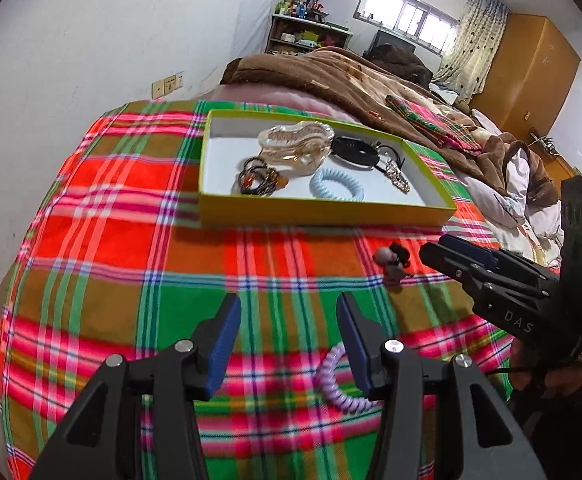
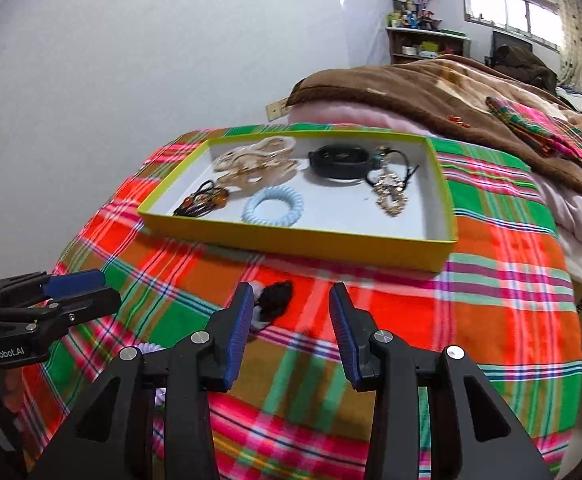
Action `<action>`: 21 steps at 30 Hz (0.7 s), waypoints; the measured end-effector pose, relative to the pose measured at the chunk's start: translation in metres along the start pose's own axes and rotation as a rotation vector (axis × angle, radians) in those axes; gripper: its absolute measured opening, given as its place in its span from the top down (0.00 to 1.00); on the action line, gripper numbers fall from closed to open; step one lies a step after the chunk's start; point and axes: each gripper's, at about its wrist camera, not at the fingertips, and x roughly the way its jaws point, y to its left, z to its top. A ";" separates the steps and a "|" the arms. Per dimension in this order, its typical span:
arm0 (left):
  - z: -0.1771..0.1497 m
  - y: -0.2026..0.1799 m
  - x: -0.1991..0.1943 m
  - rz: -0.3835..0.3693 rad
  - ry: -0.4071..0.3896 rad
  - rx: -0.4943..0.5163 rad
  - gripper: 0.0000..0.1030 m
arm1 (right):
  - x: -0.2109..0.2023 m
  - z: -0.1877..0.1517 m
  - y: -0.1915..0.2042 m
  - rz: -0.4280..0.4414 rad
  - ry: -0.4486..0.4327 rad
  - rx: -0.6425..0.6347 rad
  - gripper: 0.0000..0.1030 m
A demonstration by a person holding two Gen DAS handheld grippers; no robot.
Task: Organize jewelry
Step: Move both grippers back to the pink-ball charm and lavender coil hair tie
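Note:
My left gripper (image 1: pixel 289 308) is open over the plaid cloth with nothing between its fingers. A purple spiral hair tie (image 1: pixel 333 380) lies on the cloth just beside its right finger. My right gripper (image 2: pixel 291 296) is also open. A small black and grey hair piece (image 2: pixel 275 300) lies on the cloth by its left fingertip, and the pads are not pressing on it. From the left wrist view the right gripper (image 1: pixel 451 258) points at that hair piece (image 1: pixel 395 260) from the right. A yellow-green box (image 2: pixel 291 236) sits further back.
The box (image 1: pixel 323 210) holds a light blue spiral tie (image 1: pixel 337 186), a clear claw clip (image 1: pixel 297 146), a black band (image 1: pixel 353 152), a beaded bracelet (image 1: pixel 259 176) and a gold chain (image 1: pixel 397 178). A brown blanket (image 1: pixel 331 72) is heaped behind it. A white wall is to the left.

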 end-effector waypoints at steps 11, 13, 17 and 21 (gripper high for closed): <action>-0.011 0.014 -0.008 0.009 -0.009 -0.027 0.50 | 0.024 -0.005 0.021 -0.006 0.058 -0.032 0.61; -0.011 0.015 -0.008 0.007 -0.008 -0.032 0.50 | 0.027 -0.004 0.022 -0.019 0.066 -0.035 0.61; -0.012 0.015 -0.008 0.000 -0.006 -0.033 0.50 | 0.031 -0.003 0.024 -0.050 0.082 -0.050 0.61; -0.013 0.016 -0.008 -0.001 -0.004 -0.038 0.50 | 0.033 -0.003 0.027 -0.076 0.090 -0.060 0.61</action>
